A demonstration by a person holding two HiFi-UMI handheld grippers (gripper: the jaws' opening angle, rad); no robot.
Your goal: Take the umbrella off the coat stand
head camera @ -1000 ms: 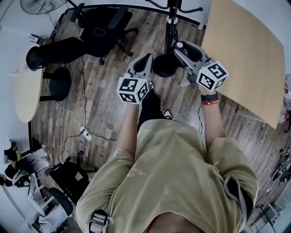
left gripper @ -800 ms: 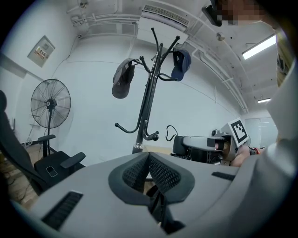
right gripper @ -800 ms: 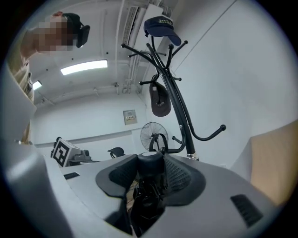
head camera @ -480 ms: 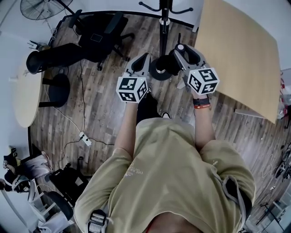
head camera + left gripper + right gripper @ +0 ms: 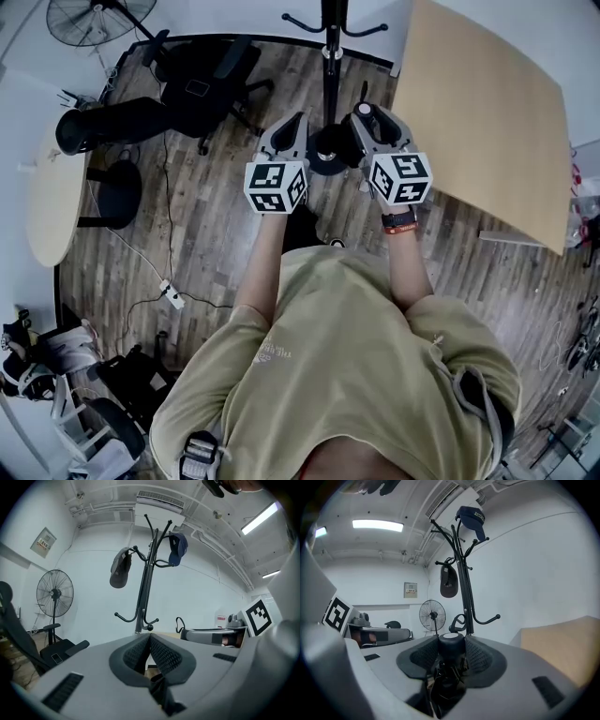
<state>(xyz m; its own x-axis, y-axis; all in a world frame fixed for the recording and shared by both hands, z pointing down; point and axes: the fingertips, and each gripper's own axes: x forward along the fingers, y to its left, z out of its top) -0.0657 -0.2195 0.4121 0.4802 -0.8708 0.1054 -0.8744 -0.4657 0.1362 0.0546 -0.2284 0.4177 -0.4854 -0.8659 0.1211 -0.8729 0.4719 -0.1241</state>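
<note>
The black coat stand [image 5: 330, 66] rises ahead of me, its round base [image 5: 322, 157] on the floor between the two grippers. My right gripper [image 5: 362, 114] is shut on a folded black umbrella [image 5: 451, 645]; the umbrella's round end cap sits between the pads and its fabric [image 5: 446, 682] bunches below. It hangs free of the coat stand [image 5: 465, 590]. My left gripper [image 5: 292, 122] is shut with nothing in it, its pads [image 5: 159, 652] pressed together. The coat stand [image 5: 146, 585] carries a grey cap [image 5: 120, 569] and a blue cap [image 5: 178, 548].
A large wooden table [image 5: 487, 103] stands to the right. Black office chairs [image 5: 202, 70] stand at the back left, with a floor fan [image 5: 82, 13] behind them. A round table [image 5: 52, 192] is at the left. A power strip and cable [image 5: 170, 296] lie on the floor.
The right gripper has swung left with the umbrella, closer to the left gripper. The left gripper has shifted a little. The stand's hooks now show at the top of the head view.
</note>
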